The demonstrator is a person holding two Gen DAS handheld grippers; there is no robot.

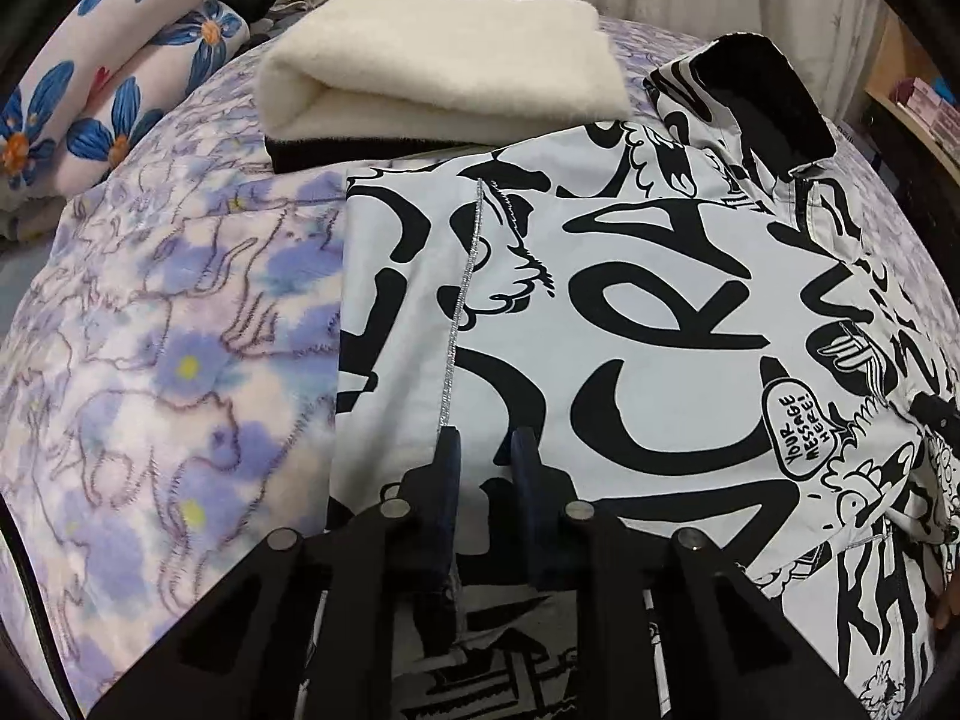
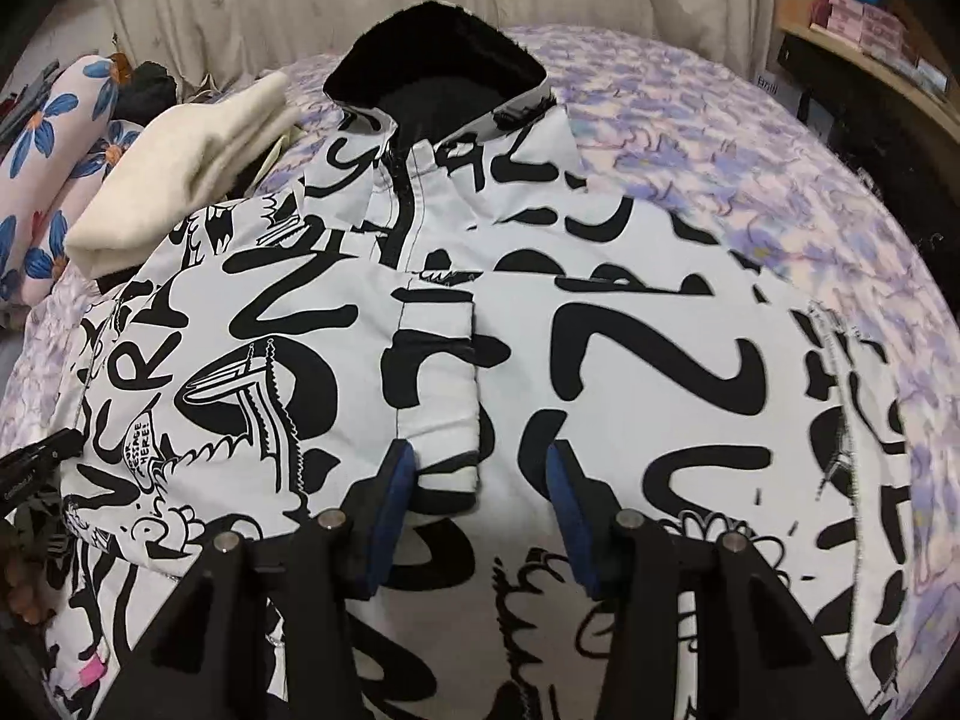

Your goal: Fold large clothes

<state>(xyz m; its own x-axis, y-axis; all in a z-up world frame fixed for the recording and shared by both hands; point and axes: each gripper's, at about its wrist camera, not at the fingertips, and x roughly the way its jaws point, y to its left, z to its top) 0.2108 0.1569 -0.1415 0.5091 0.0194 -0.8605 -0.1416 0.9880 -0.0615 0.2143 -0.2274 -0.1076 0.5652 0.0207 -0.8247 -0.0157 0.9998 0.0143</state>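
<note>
A large white jacket with black graffiti print (image 1: 630, 324) lies spread on the bed, its black fleece collar (image 1: 762, 96) at the far end. In the right wrist view the jacket (image 2: 540, 360) fills the middle, collar (image 2: 432, 54) at the top, zip down the centre. My left gripper (image 1: 485, 441) hovers over the jacket's left part beside a silver seam, jaws a narrow gap apart with nothing between them. My right gripper (image 2: 477, 462) is open over the jacket's front, its blue pads (image 2: 399, 480) either side of a folded sleeve end (image 2: 441, 372).
A purple floral blanket (image 1: 168, 360) covers the bed. A folded cream fleece blanket (image 1: 438, 72) on a black layer lies at the far left. Blue-flowered pillows (image 1: 120, 72) sit further left. A wooden shelf with boxes (image 2: 864, 24) stands at the right.
</note>
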